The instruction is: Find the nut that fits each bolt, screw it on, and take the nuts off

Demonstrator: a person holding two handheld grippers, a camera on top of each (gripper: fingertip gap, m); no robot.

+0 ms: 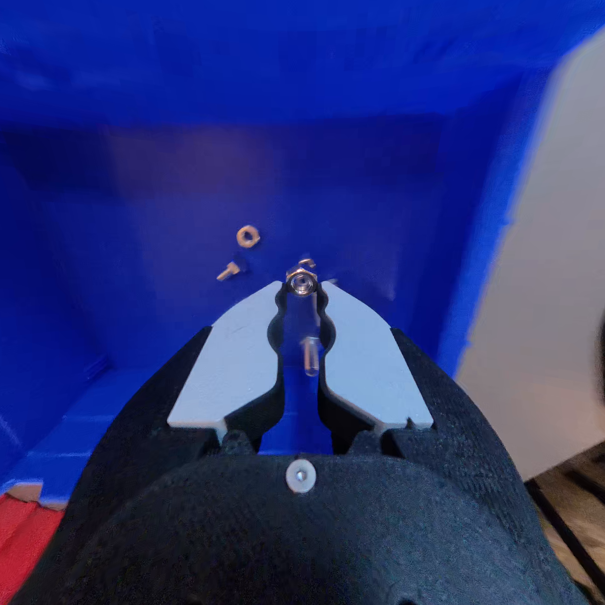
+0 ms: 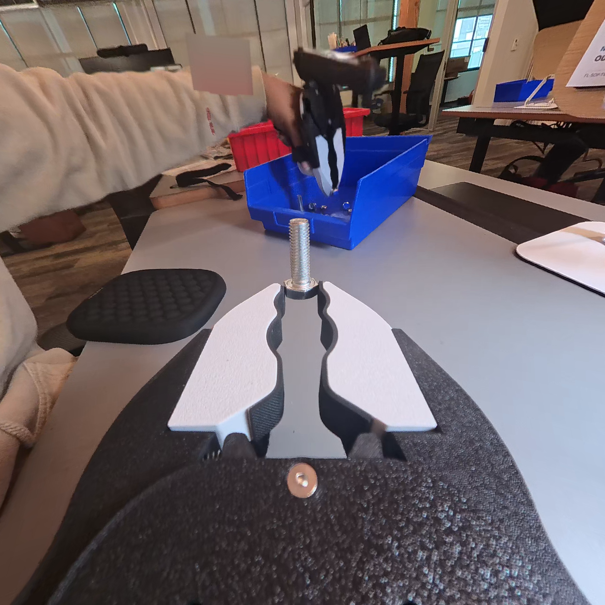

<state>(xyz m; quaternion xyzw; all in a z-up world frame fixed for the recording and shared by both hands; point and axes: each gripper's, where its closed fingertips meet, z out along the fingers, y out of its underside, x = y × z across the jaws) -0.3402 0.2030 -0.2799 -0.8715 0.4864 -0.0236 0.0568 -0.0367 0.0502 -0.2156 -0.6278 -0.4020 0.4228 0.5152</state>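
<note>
Left tool (image 1: pixel 301 284) is seen pinching a nut (image 1: pixel 300 285) over the blue bin (image 2: pixel 386 183); the right tool (image 2: pixel 300 288) is clamped on the head of a bolt (image 2: pixel 299 252), shank upright, above the grey worktop (image 2: pixel 425 294). The nut lies far from the bolt and must be carried nearer, bore aligned with the shank. Loose nuts (image 1: pixel 248 237) on the bin floor are shown clearly only by the left wrist view.

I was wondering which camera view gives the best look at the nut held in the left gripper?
The left wrist view: the nut sits close up between the left gripper's tips, its bore facing the camera, above the blue bin. The right wrist view shows only a tiny glint at that gripper's tips, far off and blurred.
</note>
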